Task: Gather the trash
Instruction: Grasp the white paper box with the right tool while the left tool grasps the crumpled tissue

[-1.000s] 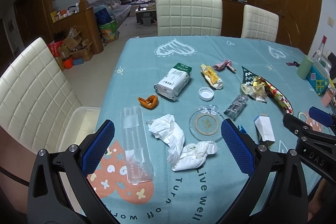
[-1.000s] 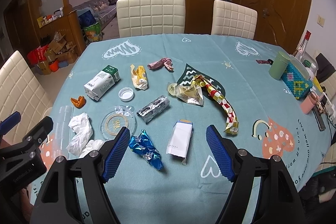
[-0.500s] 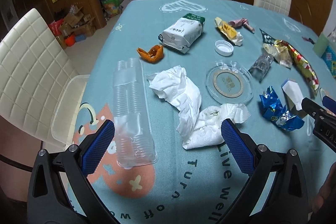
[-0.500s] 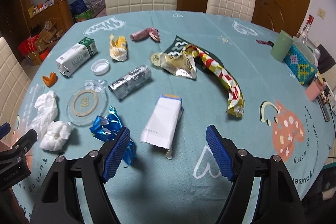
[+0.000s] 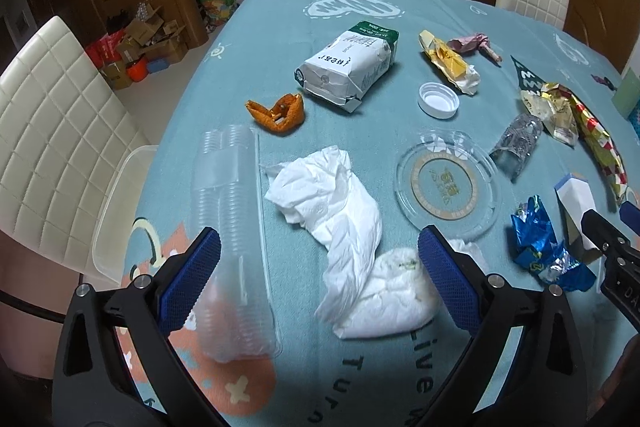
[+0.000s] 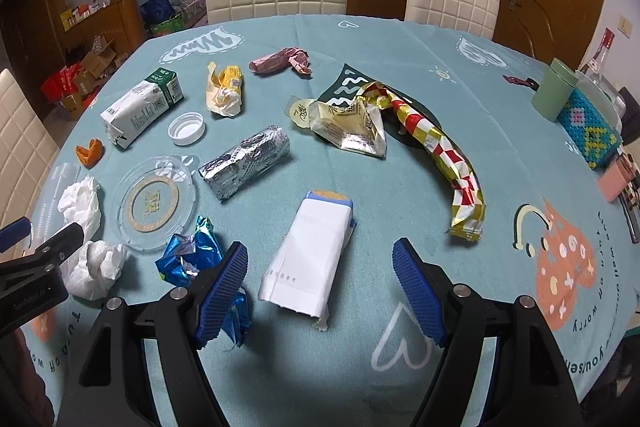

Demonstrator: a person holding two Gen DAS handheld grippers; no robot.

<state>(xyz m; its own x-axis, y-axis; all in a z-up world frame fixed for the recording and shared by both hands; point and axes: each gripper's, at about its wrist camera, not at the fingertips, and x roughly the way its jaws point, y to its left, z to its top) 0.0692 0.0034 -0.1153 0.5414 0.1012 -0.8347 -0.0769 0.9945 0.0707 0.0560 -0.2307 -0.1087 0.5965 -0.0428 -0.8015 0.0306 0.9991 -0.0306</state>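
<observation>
Nothing looks collected yet: the crumpled tissue (image 5: 352,251) sits between the closing jaws of the left hand-held gripper (image 5: 318,285), the white packet (image 6: 310,253) between the spread right hand-held gripper (image 6: 320,291), other trash farther across the table (image 6: 400,379).

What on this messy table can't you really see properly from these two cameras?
- Blue wrapper: right wrist view, near end behind a gripper finger.
- Tissue: right wrist view, partly behind the other gripper's arm.
- Clear cups: left wrist view, near end blurred behind a finger.
- Plastic tub: left wrist view, mostly hidden by the table edge.
- Bottle: right wrist view, label too small.
</observation>
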